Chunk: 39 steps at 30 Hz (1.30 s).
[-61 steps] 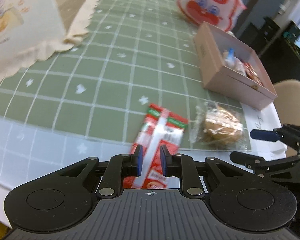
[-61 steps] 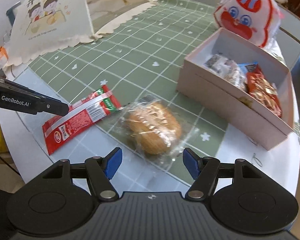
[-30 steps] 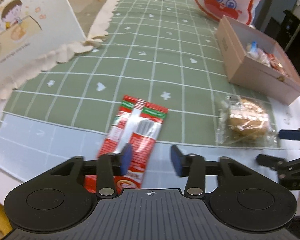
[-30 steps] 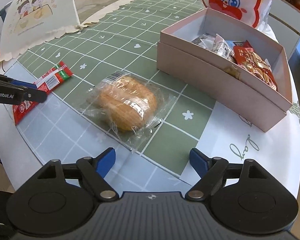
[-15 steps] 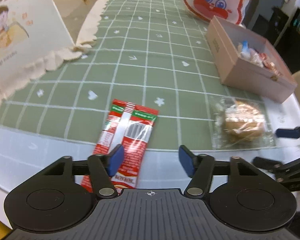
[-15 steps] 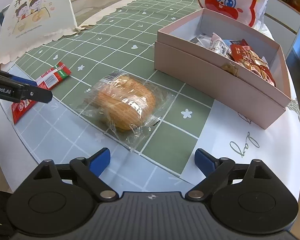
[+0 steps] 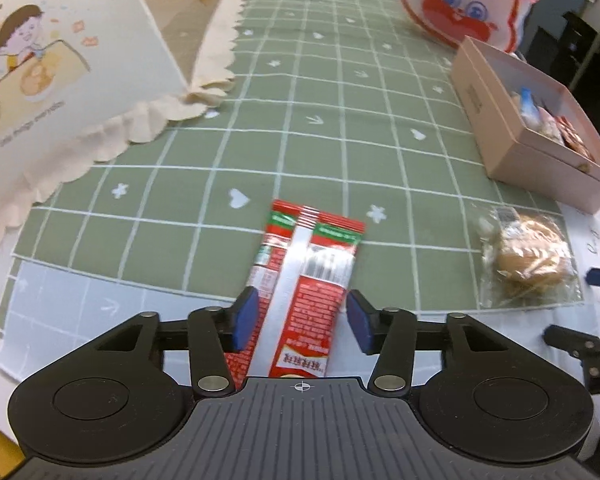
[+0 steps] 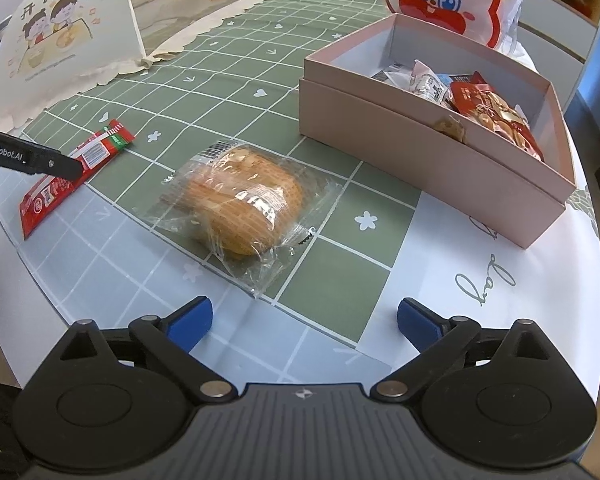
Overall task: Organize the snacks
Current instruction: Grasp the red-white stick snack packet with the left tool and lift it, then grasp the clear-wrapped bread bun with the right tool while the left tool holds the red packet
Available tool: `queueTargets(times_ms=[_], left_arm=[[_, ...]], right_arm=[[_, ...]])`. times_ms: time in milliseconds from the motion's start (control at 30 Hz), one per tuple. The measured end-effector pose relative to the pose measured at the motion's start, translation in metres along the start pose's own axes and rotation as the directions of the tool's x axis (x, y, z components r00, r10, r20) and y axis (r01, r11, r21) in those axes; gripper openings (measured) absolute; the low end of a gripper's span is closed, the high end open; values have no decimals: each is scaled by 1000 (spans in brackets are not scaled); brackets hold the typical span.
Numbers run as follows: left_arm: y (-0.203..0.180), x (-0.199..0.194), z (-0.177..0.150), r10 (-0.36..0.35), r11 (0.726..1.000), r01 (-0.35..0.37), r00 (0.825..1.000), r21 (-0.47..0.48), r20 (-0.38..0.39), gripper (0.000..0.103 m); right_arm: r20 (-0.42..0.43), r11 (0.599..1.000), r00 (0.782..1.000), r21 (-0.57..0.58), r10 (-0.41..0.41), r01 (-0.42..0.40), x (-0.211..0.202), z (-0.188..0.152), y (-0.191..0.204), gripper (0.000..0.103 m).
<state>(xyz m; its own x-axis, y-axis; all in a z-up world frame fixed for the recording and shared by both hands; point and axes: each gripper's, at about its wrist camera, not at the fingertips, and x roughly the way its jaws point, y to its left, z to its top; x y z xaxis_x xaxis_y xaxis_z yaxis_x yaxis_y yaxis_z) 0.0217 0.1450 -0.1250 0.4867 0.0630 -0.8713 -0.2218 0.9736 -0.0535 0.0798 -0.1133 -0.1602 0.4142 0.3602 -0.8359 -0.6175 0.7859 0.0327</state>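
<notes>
Since a second ago the left gripper has slid over the red sachet, which lies lengthwise between its open jaws at lower centre; the right gripper, jaws opening, holds nothing

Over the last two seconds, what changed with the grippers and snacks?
The left gripper let go of the red foil snack packet; its fingers now straddle it, apart. The right gripper is opening wider, empty. The clear-wrapped bun and pink cardboard box stayed put.
</notes>
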Motion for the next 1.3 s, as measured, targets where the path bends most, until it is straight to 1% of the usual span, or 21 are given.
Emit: queueTargets(times_ms=[100,133,267,367,400,500,533,567,633,733,833,933,1067,1167,1267,1300], left_arm=[[-1,2,2,-59,998,59,998,-12,-10,68],[0,3,2,-68,998,68,998,-20,-11,70],[4,4,3,-77,996,77,997,-41,3,68],[8,5,5,-51,998,52,998,-42,22,60],[9,6,5,-40,998,41,999,-42,28,56],[14,5,5,-39,998,41,999,-54,36,47],[17,4,4,-39,997,42,998,-66,41,41],[21,3,1,-41,995,46,998,-85,49,37],[29,1,-4,-43,990,50,998,-133,55,20],[37,-5,-12,-55,981,59,998,-184,30,17],[28,-14,-26,-25,987,27,1000,-156,13,17],[14,-19,-35,-15,992,16,1000,-123,9,18],[1,-19,-37,-5,996,5,1000,-90,10,18],[-3,-18,-36,-12,997,13,1000,-80,7,19],[-5,-17,-35,-28,997,28,1000,-77,9,25],[-6,-17,-35,-39,996,40,999,-76,11,30]], right_arm=[[0,1000,1000,4,-3,3,0,0,0,100],[0,1000,1000,6,-5,5,0,0,0,100],[2,1000,1000,12,-8,8,-1,-2,1,101],[3,1000,1000,15,-10,10,-1,-4,2,103],[3,1000,1000,16,-10,10,-1,-5,2,103],[13,1000,1000,22,-12,12,-2,-6,3,103],[19,1000,1000,25,-12,12,-2,-7,2,103],[22,1000,1000,28,-14,14,-2,-8,3,103],[27,999,999,38,-21,20,-3,-9,4,103],[24,998,999,51,-28,27,-3,-10,4,103],[23,998,999,51,-33,31,-3,-10,4,103],[26,998,999,53,-36,34,-2,-10,7,103],[30,998,999,55,-40,38,-2,-10,10,103],[31,998,999,54,-39,37,-3,-11,12,103],[33,998,999,50,-38,36,-4,-13,14,103],[33,998,999,51,-38,36,-4,-13,14,103]])
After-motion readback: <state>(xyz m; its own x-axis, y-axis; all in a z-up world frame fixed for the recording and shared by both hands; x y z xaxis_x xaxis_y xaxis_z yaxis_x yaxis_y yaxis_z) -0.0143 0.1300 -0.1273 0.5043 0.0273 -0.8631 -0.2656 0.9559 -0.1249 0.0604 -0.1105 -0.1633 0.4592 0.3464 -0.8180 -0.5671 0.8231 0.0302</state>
